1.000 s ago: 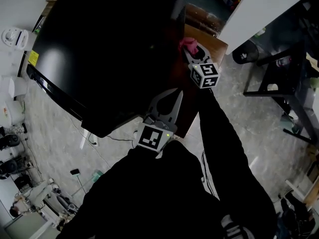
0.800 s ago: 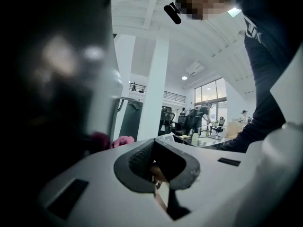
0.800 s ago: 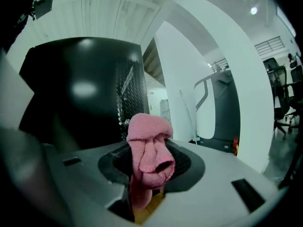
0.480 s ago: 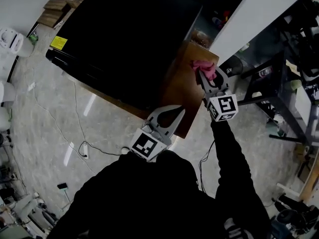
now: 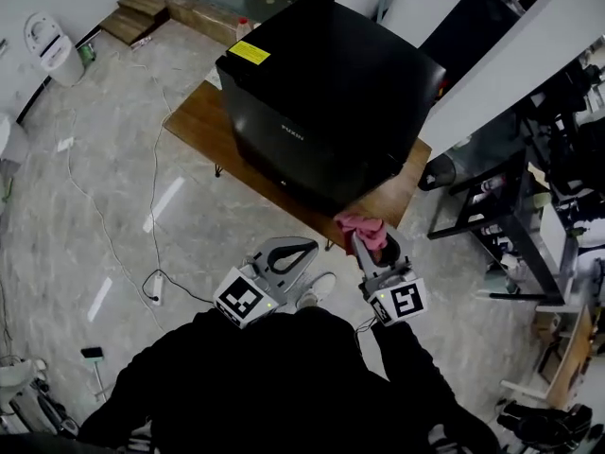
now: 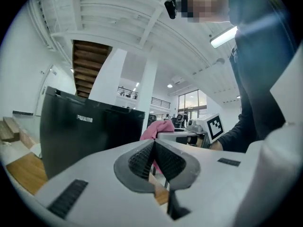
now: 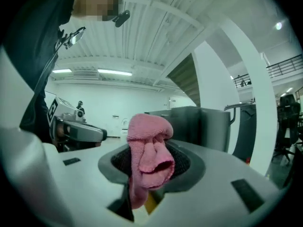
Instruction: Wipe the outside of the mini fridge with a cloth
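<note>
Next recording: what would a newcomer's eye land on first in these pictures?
The big black mini fridge on its low wooden table dominates the head view's upper middle. Just below it, the bright pink cloth stands out, pinched in the right claw by the table's near edge. The left claw beside it is shut and empty.

Black sleeves (image 5: 411, 362), grey tools (image 5: 304, 248) (image 5: 363, 246)

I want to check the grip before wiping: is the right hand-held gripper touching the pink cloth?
Touching. The right gripper view shows the pink cloth pinched between the jaws of the right hand-held gripper, its folds bulging out in front.
</note>
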The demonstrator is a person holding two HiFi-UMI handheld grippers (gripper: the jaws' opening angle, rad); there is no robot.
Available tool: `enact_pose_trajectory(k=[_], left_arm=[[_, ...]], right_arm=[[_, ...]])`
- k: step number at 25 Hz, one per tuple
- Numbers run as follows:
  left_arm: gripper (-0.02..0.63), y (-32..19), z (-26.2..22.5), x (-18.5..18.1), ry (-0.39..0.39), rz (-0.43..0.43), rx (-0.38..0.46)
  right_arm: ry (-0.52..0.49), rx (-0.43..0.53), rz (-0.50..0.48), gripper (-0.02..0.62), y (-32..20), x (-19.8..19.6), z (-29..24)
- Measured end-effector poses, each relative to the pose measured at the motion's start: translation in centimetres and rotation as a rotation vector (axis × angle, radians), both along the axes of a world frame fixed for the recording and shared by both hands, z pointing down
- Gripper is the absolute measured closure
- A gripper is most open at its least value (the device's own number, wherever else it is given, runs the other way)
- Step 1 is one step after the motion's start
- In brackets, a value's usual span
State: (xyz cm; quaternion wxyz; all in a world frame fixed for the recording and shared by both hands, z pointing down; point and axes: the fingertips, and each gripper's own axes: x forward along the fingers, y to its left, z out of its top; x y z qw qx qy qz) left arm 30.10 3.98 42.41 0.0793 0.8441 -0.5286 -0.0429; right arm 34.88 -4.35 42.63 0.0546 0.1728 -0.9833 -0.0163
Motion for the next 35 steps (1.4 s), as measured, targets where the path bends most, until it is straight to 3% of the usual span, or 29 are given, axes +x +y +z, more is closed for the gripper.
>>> enact_pose_trajectory(k=[9,15,22,26,30,35], left_arm=[[0.6,15.4,-0.7,-11.5,-0.065,-0.13,-0.013],[0.6,23.2,0.0,-18.4,-0.049,-0.318,-0.037],[0.6,26.2,1.2,-26.1,-0.015,-0.478,-0.051],[0.6,25.8,1.0,-31.3,-0.04,-0.548,-0.051],[0.6,24.4,-0.3,-37.6,-0.052,-0.609,-0.063],[0.6,20.1,-1.7,-44.0,-0.109,-0.628,-0.079]], right_arm=[[-0.046,-0.074,-0.248,0.443,19.0,-13.8,-1.0],[-0.022,-0.145,-0.435,0.443,26.6,-20.5,-0.7],[-0.01,-0.16,-0.611,0.443,29.7,-28.3,0.1],[-0.019,-0.171,-0.706,0.443,30.0,-34.3,0.2],[0.045,-0.143,-0.768,0.446,28.8,-40.8,0.6],[0.024,-0.102,-0.844,0.446,25.4,-47.7,-1.2]])
